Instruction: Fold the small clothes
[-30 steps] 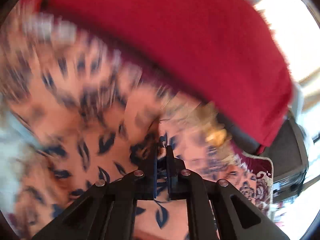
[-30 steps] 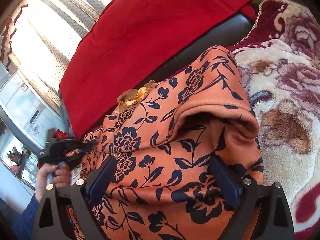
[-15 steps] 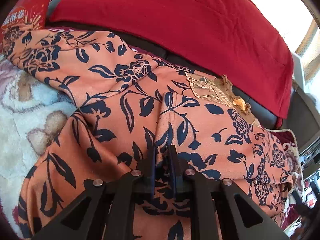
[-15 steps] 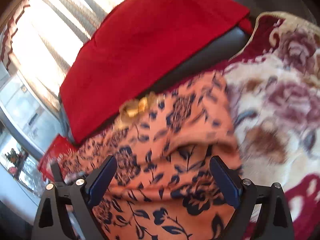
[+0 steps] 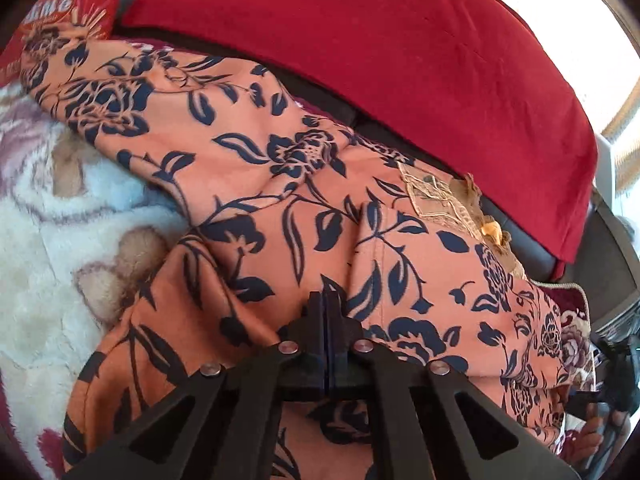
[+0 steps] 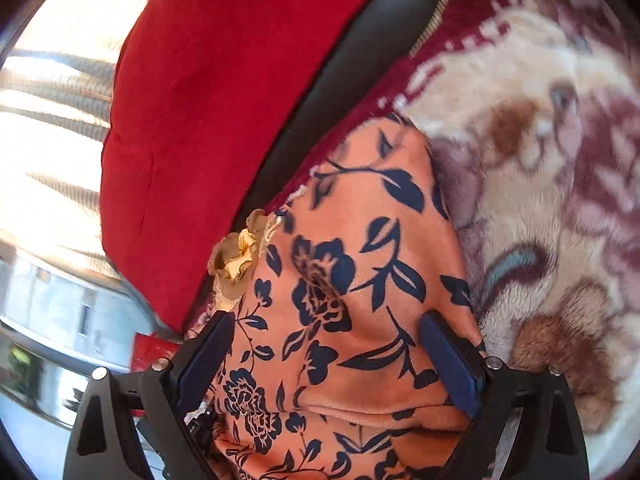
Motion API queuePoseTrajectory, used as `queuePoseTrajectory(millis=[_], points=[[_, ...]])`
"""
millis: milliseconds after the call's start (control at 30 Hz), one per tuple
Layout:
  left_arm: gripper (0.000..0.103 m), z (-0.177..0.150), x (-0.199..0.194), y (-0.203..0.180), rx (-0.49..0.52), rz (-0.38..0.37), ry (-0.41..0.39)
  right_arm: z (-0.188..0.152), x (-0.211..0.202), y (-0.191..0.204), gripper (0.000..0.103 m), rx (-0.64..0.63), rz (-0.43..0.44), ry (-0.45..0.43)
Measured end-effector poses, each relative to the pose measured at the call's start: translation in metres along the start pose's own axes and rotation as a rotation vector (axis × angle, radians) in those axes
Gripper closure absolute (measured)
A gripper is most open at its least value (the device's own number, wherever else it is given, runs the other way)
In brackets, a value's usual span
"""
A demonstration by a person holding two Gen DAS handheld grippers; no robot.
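An orange garment with a navy flower print (image 5: 280, 184) lies across a plush floral blanket (image 5: 52, 240). It has a tan lace collar with a small ruffle (image 5: 448, 200). My left gripper (image 5: 326, 300) is shut on a fold of the orange garment near its lower edge. In the right wrist view the same garment (image 6: 360, 280) fills the space between my right gripper's (image 6: 326, 344) wide-open fingers, and the ruffle (image 6: 236, 260) sits at its far left. The blue pads (image 6: 450, 364) stand on either side of the cloth without pinching it.
A red cushion (image 5: 380, 48) leans on the dark sofa back (image 6: 360, 56) behind the garment. A red printed packet (image 5: 52, 12) lies at the far left. The cream and maroon blanket (image 6: 540, 160) spreads to the right. A bright window (image 6: 48, 120) is beyond.
My left gripper has stayed shut on the garment and drawn it flatter across the blanket. My right gripper has swung right and closer over the garment's end, still open.
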State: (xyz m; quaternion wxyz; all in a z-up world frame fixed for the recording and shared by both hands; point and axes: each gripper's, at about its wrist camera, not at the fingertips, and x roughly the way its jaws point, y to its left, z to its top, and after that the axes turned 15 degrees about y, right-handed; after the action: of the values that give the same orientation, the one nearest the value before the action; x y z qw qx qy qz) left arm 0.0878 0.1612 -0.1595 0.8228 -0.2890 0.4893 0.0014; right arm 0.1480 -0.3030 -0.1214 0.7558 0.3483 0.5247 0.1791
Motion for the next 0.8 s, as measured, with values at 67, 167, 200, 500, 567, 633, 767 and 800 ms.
queuePoseTrajectory(millis=[67,167,200,500,567,633,767,800], points=[[0.102,-0.001,-0.002,-0.002,0.010,0.011,-0.015,0.002,-0.007,0.019,0.007,-0.064,0.012,-0.027],[0.101,-0.002,-0.003,-0.006,0.021,0.032,-0.031,0.006,0.005,0.026,0.007,-0.093,0.010,-0.004],[0.100,-0.003,-0.004,-0.007,0.026,0.032,-0.033,0.008,0.016,0.021,0.007,-0.082,-0.020,0.023],[0.056,0.000,-0.008,-0.009,0.017,0.023,-0.088,-0.001,0.039,0.060,0.007,-0.197,-0.068,0.038],[0.051,-0.001,-0.008,-0.011,0.024,0.020,-0.089,-0.003,0.065,0.054,0.007,-0.203,-0.084,0.101],[0.048,-0.003,-0.009,-0.011,0.030,0.015,-0.086,-0.007,0.090,0.042,0.007,-0.197,-0.156,0.139],[0.040,-0.003,-0.012,-0.007,0.015,0.002,-0.086,-0.050,0.067,0.095,0.007,-0.410,-0.292,-0.063],[0.039,-0.002,-0.012,-0.006,0.007,-0.002,-0.085,-0.063,0.063,0.105,0.007,-0.458,-0.340,-0.116]])
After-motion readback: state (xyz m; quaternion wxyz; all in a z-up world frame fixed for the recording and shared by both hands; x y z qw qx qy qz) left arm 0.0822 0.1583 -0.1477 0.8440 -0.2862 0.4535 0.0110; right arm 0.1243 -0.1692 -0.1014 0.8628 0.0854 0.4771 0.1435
